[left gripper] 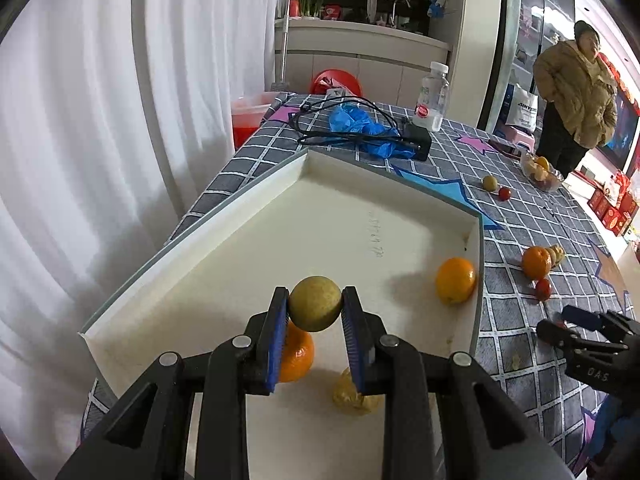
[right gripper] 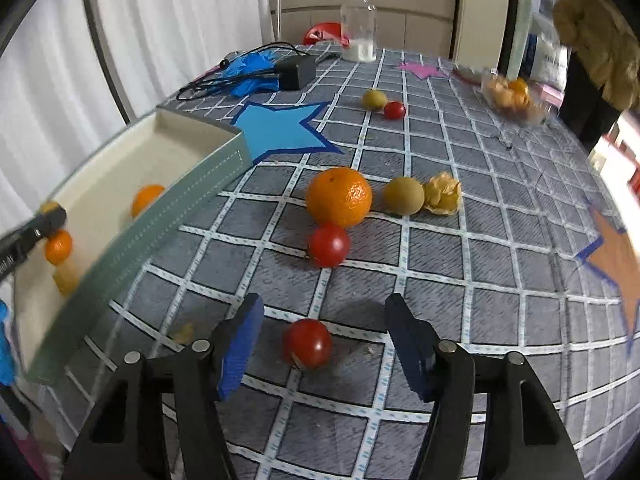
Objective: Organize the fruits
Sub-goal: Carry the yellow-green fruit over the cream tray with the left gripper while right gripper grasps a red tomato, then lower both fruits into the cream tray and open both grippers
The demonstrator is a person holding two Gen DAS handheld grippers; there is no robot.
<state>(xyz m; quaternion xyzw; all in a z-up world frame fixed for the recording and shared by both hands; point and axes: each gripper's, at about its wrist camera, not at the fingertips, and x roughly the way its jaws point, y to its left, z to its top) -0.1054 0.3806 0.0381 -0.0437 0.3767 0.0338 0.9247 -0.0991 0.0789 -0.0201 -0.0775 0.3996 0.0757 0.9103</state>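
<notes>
My left gripper [left gripper: 315, 304] is shut on a yellow-green round fruit [left gripper: 315, 303] and holds it above the white tray [left gripper: 224, 224]. In the tray lie an orange [left gripper: 456, 280], a smaller orange [left gripper: 296, 356] and a husked yellow fruit [left gripper: 354, 396]. My right gripper [right gripper: 324, 316] is open just above the table, its fingers either side of a red tomato [right gripper: 307, 343]. Ahead of it on the cloth lie another tomato [right gripper: 329, 245], an orange [right gripper: 339, 196], a green fruit [right gripper: 403, 195] and a husked fruit [right gripper: 442, 193]. Farther back lie a green fruit [right gripper: 374, 99] and a tomato [right gripper: 394, 110].
The table has a grey checked cloth [right gripper: 460, 280] with star shapes. At the back are a black adapter with cable [right gripper: 294, 72], blue gloves [right gripper: 250, 66], a plastic bottle [right gripper: 359, 24] and a clear bowl of fruit [right gripper: 512, 96]. A person [left gripper: 576, 96] stands at the far right.
</notes>
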